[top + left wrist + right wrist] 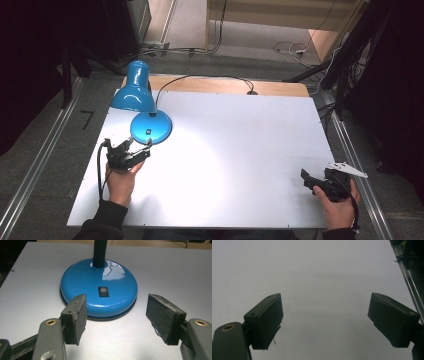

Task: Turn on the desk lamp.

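Tongs, left pair (141, 148): high view, item one. I log them spread, nothing between the pads, tips just short of the round foot of the glossy blue enamelled metal desk lamp (150, 126) at the near-left of the matt white tabletop (240, 150). Lamp is lit, its cone shade (133, 90) throwing a bright pool across the board; black cord (210, 79) trails off the far edge. Tongs, right pair (312, 181): parked at the near-right corner, well apart from the lamp, grey three-cornered plate on top

Left gripper view, item two. Lamp's domed blue base (98, 300) sits dead ahead on the table, smooth and mirror-shiny, dark rubbery rim underneath. Small black rocker switch (103, 291) lies on its near slope; ribbed black flexible neck (99, 252) rises behind. My pads (80, 317) are coarse grey foam, edges frayed, brass bushes in the grey arms. Judgement: approach nearly done; switch or base not yet touched, contact is what remains

Right gripper view, item three. Jaws wide apart over bare, faintly speckled tabletop (322, 277); pads (268, 320) dark, blocky, worn; aluminium rail (409, 280) at the table's edge. I rate this pair idle
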{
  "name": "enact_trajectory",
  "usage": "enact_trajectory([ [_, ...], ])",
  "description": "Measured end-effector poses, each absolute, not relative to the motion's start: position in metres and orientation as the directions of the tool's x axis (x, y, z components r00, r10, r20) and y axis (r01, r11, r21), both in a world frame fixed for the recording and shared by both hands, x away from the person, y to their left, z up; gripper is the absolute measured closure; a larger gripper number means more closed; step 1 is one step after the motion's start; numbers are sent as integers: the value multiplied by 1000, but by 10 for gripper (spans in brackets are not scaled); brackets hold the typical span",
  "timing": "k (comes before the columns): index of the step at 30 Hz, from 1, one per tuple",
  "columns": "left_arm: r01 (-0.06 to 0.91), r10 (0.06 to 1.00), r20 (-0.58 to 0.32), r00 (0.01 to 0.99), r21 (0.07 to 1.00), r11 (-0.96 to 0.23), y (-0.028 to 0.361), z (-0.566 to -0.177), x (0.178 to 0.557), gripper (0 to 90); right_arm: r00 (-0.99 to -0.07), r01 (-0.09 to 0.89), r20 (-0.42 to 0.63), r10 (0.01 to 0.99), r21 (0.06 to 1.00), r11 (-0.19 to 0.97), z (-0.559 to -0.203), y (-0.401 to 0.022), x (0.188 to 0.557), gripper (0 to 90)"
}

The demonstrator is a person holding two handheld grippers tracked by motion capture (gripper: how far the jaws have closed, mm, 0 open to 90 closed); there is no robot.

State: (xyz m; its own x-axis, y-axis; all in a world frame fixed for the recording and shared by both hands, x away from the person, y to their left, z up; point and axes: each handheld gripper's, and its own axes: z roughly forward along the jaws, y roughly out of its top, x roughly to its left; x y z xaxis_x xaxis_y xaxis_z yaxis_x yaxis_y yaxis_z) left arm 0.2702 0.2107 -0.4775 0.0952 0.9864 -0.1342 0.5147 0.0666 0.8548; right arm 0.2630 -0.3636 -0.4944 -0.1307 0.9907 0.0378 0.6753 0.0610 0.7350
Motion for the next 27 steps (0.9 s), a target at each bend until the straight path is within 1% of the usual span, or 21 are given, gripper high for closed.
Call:
enact_trajectory([
  [27, 519, 984, -137, 111, 853, 60, 211, -476, 260, 334, -130, 676, 35, 991, 734, 63, -495, -363, 263, 111],
])
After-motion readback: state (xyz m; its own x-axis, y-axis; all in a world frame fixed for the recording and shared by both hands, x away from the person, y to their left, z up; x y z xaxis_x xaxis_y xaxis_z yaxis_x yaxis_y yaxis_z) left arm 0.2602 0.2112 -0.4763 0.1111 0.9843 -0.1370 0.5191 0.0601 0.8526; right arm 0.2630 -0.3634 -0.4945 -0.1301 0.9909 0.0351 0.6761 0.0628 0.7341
